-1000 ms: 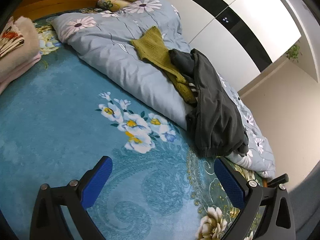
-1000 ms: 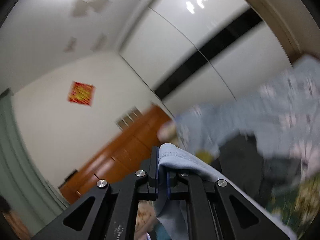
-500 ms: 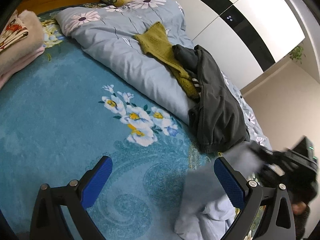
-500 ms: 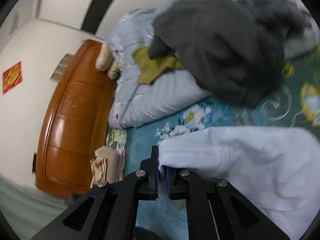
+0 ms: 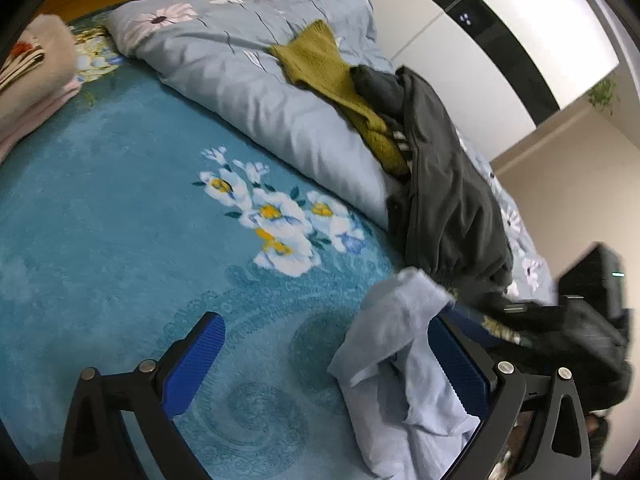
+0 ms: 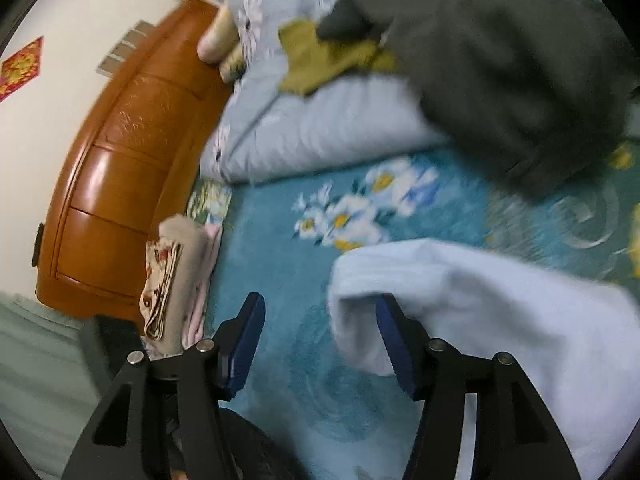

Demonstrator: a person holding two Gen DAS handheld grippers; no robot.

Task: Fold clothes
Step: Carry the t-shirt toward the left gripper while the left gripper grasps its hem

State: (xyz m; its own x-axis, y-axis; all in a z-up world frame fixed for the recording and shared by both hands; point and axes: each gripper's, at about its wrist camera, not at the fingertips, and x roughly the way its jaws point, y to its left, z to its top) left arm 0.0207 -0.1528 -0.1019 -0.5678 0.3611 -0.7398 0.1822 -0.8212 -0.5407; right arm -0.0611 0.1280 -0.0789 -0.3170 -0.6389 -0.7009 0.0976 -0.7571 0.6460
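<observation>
A light blue garment (image 5: 400, 364) lies crumpled on the teal flowered bedspread (image 5: 100, 240). My left gripper (image 5: 326, 364) hangs open just above the bedspread, and the garment bunches against its right pad (image 5: 456, 360). In the right wrist view my right gripper (image 6: 320, 344) has its jaws opening. The garment's edge (image 6: 480, 312) drapes over the right pad (image 6: 396, 340), and the pads do not press on it. A dark grey garment (image 5: 448, 208) and an olive knit (image 5: 328, 68) lie in a heap on the duvet.
A grey-blue flowered duvet (image 5: 240, 80) runs along the bed's far side. A stack of folded cloth (image 5: 36, 80) sits at the left near the wooden headboard (image 6: 120, 160). White wardrobe doors (image 5: 500, 40) stand behind the bed.
My right gripper came down from high up with the light blue garment pinched, laid it on the bedspread, and parted its jaws off it. The left gripper sank a little.
</observation>
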